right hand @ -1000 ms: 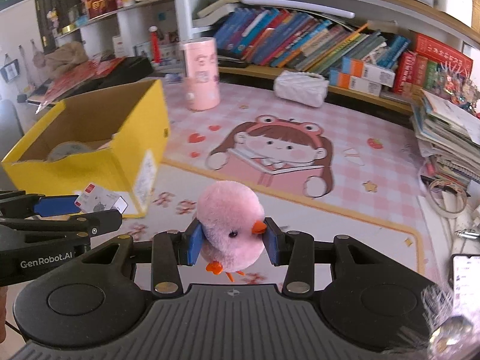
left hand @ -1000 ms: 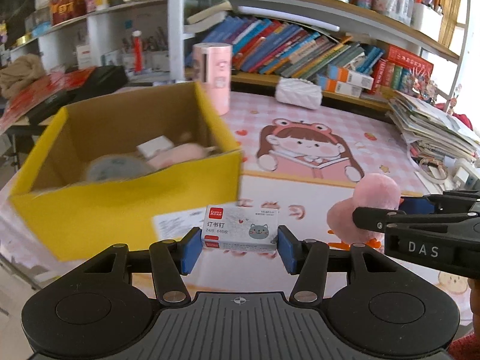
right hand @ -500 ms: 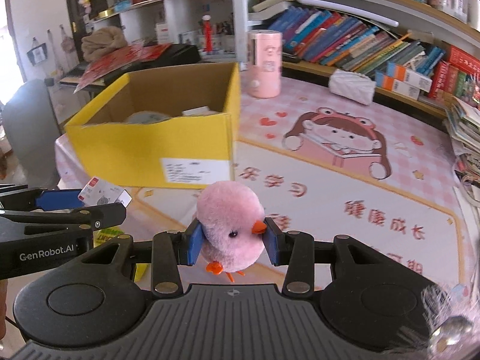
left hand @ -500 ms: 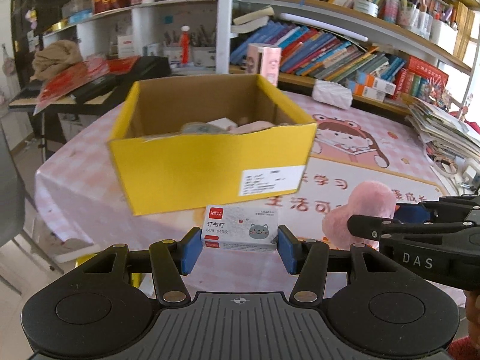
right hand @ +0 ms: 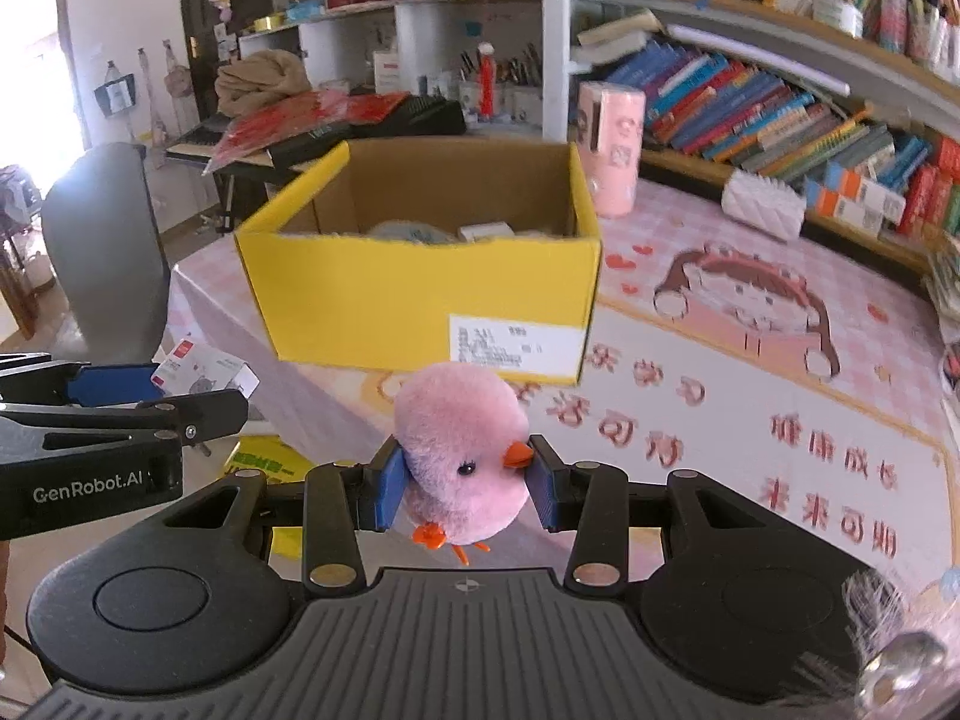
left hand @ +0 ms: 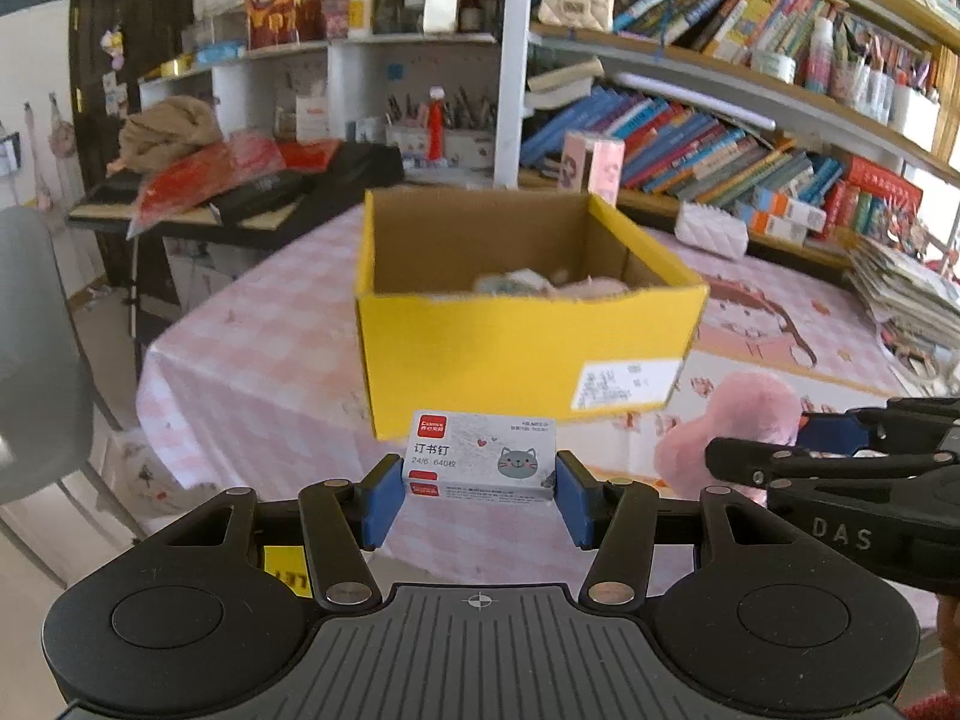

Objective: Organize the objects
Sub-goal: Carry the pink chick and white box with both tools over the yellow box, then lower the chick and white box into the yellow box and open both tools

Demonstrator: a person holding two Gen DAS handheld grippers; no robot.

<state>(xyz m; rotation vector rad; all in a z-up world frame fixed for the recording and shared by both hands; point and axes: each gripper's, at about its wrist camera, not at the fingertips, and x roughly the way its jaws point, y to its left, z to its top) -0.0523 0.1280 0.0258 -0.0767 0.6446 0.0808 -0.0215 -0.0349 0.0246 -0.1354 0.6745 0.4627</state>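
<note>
One staple box (left hand: 482,456), small, stiff and flat-sided, sits pinched by its two short ends between the blue pads of the left gripper (left hand: 478,495). It looks light, and its glossy card could slide if the squeeze eases; the ends are a sound place to hold, since the walls there resist crushing. One pink plush chick (right hand: 461,455), soft and nearly weightless, is squeezed at its sides by the right gripper (right hand: 463,489), the fur bulging slightly around the pads; a hold across the body's middle, clear of the orange beak and feet, suits it best.

From the left wrist view, one yellow cardboard box (left hand: 522,354) stands open at twelve o'clock on the pink checked tablecloth (left hand: 258,348), well apart from the staples, with a few items already inside, too hidden to count. The chick shows at three o'clock. Judging by this, both items are headed into the box. Bookshelves (left hand: 720,138) fill the one o'clock background.
</note>
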